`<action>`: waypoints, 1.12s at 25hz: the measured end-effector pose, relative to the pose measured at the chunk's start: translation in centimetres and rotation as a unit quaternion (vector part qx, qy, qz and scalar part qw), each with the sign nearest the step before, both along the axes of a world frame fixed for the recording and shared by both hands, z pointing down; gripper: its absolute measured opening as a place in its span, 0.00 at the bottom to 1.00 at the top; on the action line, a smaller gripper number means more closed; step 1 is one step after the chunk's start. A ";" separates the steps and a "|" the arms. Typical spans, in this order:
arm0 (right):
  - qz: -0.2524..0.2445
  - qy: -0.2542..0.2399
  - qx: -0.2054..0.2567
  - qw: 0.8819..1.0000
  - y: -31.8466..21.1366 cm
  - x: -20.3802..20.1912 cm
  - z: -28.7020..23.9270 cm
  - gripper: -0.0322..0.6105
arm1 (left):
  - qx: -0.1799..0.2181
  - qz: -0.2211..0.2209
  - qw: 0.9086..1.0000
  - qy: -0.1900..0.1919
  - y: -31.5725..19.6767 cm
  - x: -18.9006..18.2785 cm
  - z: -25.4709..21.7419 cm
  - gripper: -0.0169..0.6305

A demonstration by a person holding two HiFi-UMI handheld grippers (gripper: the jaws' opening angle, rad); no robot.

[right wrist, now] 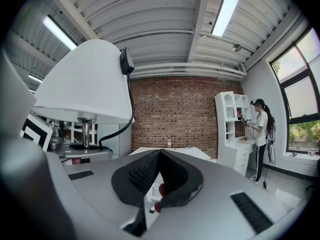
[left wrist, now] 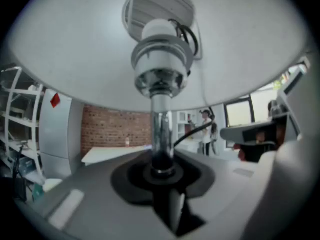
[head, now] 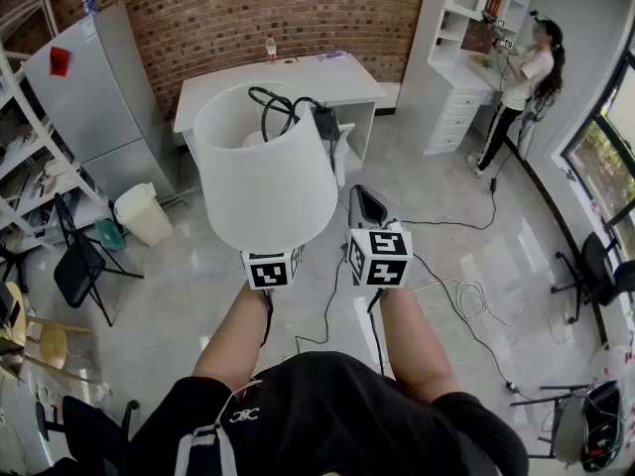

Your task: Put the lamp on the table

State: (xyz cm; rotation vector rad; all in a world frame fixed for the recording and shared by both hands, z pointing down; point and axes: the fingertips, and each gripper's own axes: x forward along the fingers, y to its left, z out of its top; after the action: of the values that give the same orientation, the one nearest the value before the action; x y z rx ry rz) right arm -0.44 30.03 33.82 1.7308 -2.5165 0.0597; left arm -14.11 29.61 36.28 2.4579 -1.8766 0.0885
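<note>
One lamp (head: 263, 167); two grippers: left gripper (left wrist: 163, 176), right gripper (right wrist: 159, 156); one white table (head: 223, 82); one bottle (head: 270, 48); one fridge (head: 94, 107); one bin (head: 144, 214); one person (head: 521, 87).

lamp (head: 263, 167) before table (head: 337, 79), fridge (head: 94, 97) left of it, person (head: 521, 77) far right

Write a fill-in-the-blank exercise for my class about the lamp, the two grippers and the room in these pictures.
1. The left gripper is shut on the metal ____ of the lamp.
2. The right gripper is shut and holds ____.
3. Behind the white table, the wall is built of ____.
4. The colour of the lamp's shade is ____.

Missing words: stem; nothing; brick; white
</note>
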 end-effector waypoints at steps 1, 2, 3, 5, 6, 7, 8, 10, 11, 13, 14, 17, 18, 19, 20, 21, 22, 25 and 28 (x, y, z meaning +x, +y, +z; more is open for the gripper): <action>0.001 0.002 0.000 1.000 -0.1 0.0 0.1 0.03 | 0.000 0.000 1.000 0.000 -0.1 0.0 0.1 0.17; 0.001 0.002 0.001 1.000 -0.3 -0.1 0.2 0.03 | 0.000 0.000 1.000 0.000 -0.2 -0.1 0.2 0.17; 0.001 0.000 0.000 1.000 -0.4 -0.2 0.2 0.03 | -0.001 0.001 1.000 0.000 -0.3 -0.1 0.3 0.17; -0.001 -0.010 0.000 1.000 -0.6 -0.4 0.3 0.03 | -0.002 0.002 1.000 -0.002 -0.5 -0.2 0.5 0.17; 0.000 -0.015 0.000 1.000 -0.7 -0.5 0.4 0.03 | -0.004 0.003 1.000 -0.003 -0.7 -0.3 0.6 0.17; 0.000 -0.018 0.000 1.000 -0.8 -0.7 0.5 0.03 | -0.005 0.004 1.000 -0.004 -0.8 -0.5 0.8 0.17; 0.001 -0.017 0.000 1.000 -0.8 -0.9 0.6 0.03 | -0.006 0.006 1.000 -0.005 -1.1 -0.7 0.9 0.17; 0.002 -0.013 0.001 1.000 -1.1 -1.5 0.7 0.03 | -0.007 0.008 1.000 -0.005 -1.5 -1.3 1.1 0.17; 0.002 -0.011 0.002 1.000 -1.2 -1.8 0.8 0.03 | -0.007 0.009 1.000 -0.005 -1.8 -1.6 1.2 0.17; 0.005 -0.007 0.002 1.000 -1.4 -2.5 1.0 0.03 | -0.007 0.014 1.000 -0.006 -2.3 -2.2 1.4 0.17; 0.010 -0.005 0.002 1.000 -1.5 -2.8 1.1 0.03 | -0.009 0.018 1.000 -0.006 -2.6 -2.5 1.6 0.17; 0.029 0.000 -0.002 1.000 -1.9 -3.1 1.9 0.03 | -0.018 0.030 0.999 -0.006 -3.5 -3.1 2.7 0.17; 0.036 0.000 -0.004 0.999 -2.0 -3.1 2.2 0.03 | -0.021 0.034 0.999 -0.006 -3.7 -3.3 3.0 0.17; 0.043 -0.001 -0.007 0.999 -2.0 -3.0 2.5 0.03 | -0.024 0.039 0.999 -0.006 -3.8 -3.3 3.4 0.17; 0.051 -0.005 -0.011 0.999 -2.0 -2.6 2.8 0.03 | -0.026 0.045 0.999 -0.007 -3.9 -3.1 3.7 0.17; 0.058 -0.010 -0.015 0.998 -1.9 -2.1 3.2 0.03 | -0.027 0.051 0.998 -0.009 -4.0 -2.8 3.9 0.17; 0.064 -0.014 -0.020 0.998 -1.9 -1.6 3.6 0.03 | -0.028 0.057 0.998 -0.012 -4.2 -2.3 4.1 0.17; 0.078 -0.017 -0.032 0.996 -2.3 -0.8 4.5 0.03 | -0.033 0.078 0.996 -0.015 -4.8 -1.3 4.7 0.17; 0.084 -0.014 -0.036 0.996 -3.3 -1.0 4.9 0.03 | -0.040 0.099 0.994 -0.010 -5.5 -0.8 5.4 0.17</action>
State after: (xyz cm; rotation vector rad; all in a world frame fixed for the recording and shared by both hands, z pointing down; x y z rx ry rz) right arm -1.40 26.76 38.70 1.9197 -2.3498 0.1843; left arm -14.89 24.15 41.70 2.5886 -1.5973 0.1936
